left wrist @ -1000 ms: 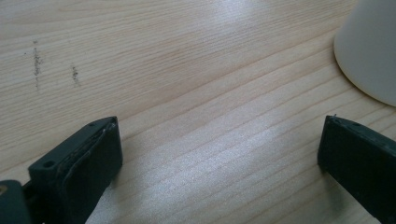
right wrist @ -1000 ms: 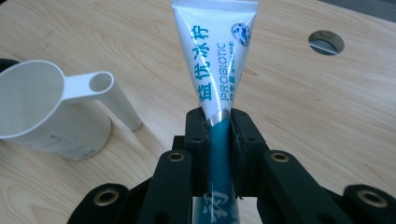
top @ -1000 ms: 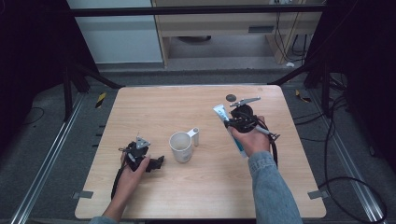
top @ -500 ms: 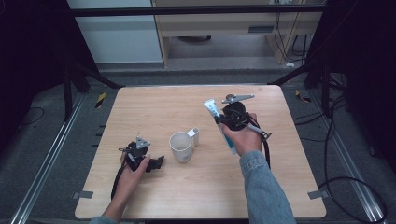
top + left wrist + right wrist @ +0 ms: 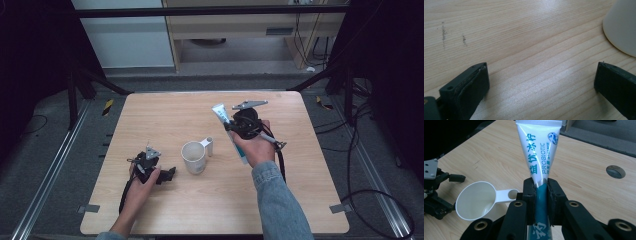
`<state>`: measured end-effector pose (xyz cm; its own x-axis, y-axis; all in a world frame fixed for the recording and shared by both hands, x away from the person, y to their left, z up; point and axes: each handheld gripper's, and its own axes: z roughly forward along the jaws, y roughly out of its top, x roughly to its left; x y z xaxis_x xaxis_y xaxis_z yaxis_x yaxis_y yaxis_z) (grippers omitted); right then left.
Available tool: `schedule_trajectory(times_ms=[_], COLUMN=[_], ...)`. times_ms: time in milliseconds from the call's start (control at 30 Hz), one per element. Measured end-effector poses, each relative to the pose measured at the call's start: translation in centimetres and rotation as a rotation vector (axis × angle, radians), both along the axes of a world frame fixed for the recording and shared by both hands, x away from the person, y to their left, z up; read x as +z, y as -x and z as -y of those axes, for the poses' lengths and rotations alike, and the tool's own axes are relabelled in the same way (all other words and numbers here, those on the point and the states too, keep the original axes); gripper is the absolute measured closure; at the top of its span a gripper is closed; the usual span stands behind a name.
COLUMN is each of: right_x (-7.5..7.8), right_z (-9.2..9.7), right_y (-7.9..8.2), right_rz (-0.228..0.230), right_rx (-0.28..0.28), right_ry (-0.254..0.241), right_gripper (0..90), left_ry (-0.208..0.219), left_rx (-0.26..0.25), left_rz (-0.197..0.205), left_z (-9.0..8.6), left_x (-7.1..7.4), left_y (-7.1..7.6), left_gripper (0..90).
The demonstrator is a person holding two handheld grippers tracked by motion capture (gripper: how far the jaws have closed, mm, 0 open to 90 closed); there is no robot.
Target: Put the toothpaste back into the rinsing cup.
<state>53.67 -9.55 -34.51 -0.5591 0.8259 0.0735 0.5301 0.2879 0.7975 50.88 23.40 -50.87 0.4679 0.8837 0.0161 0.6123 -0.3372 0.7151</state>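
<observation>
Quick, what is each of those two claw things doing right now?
Left gripper: open, holding nothing, resting on the table beside the white cup.
Right gripper: closed on the toothpaste tube.

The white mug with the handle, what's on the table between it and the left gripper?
Nothing: in the left gripper view, bare light wood table runs from the open black left gripper to the white mug. The high view agrees.

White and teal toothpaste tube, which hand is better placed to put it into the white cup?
Right. The right gripper is already shut on the white and teal toothpaste tube, lifted beside the white cup. The left gripper sits open and empty on the table.
</observation>
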Motion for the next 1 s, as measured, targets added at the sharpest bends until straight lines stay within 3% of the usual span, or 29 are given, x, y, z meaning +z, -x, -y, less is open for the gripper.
schedule_trajectory(times_ms=[300, 600, 1000], right_x=[1.7, 2.1, 2.9], right_z=[-2.4, -4.9, -6.7], right_y=[-0.5, -0.9, -0.6], right_rz=[0.042, 0.097, 0.142], right_rx=[0.032, 0.040, 0.046], right_ry=[0.000, -0.072, -0.114], right_gripper=[78.9, 78.9, 78.8], left_ry=[-0.002, -0.006, -0.004], left_rx=[-0.002, -0.007, -0.005], left_rz=[0.001, 0.000, 0.001], left_z=[0.0, -0.1, 0.0], left_x=[0.0, 0.0, 0.0], left_y=[0.0, -0.1, -0.1], left_gripper=[0.0, 0.0, 0.0])
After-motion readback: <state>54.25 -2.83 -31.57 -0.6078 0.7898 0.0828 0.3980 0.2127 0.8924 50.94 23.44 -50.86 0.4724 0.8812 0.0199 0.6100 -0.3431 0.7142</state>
